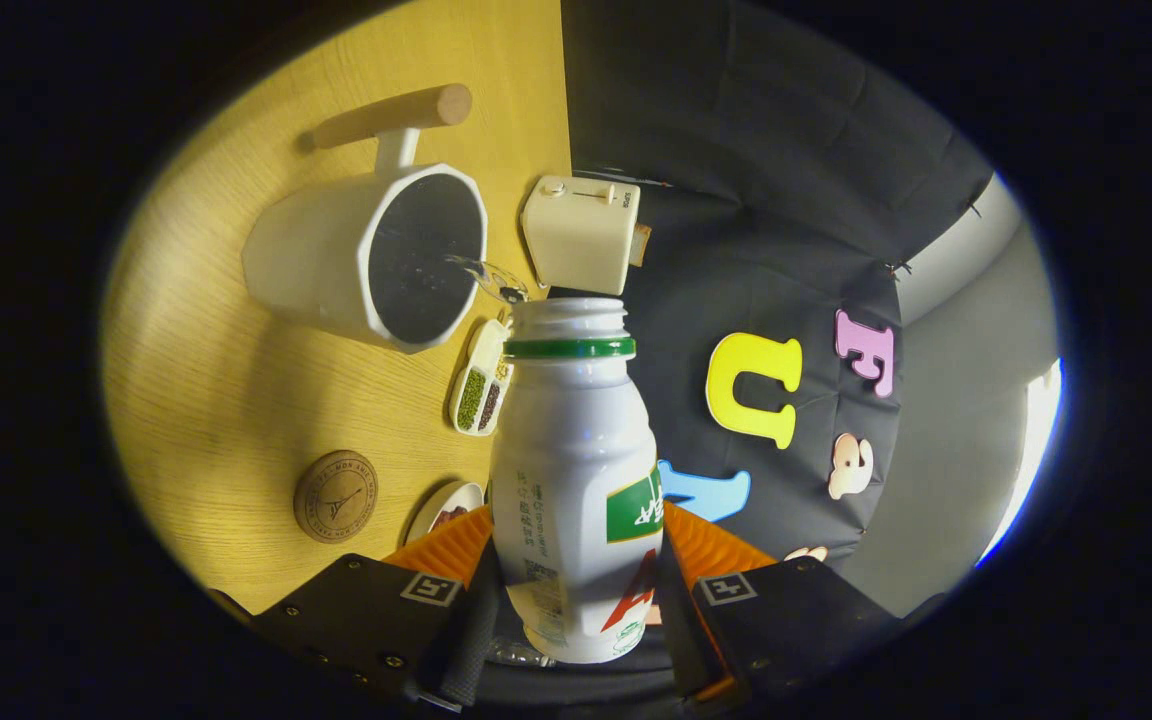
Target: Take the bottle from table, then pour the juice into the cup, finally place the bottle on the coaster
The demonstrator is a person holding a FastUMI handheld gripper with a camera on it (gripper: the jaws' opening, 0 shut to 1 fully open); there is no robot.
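Table (206,400): one bottle (576,480) between fingers (456,550).

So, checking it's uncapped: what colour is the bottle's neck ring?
Green, on the white bottle between the jaws; gripper view.

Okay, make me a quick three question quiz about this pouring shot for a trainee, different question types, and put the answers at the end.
1. True or false: the gripper is shut on the bottle.
2. Multiple choice: the stream from the bottle's open mouth runs into A) the toaster, B) the white cup, C) the divided snack dish.
3. Short answer: which round thing lies on the table, nearer the fingers than the cup?

Key: 1 true. 2 B. 3 the coaster.
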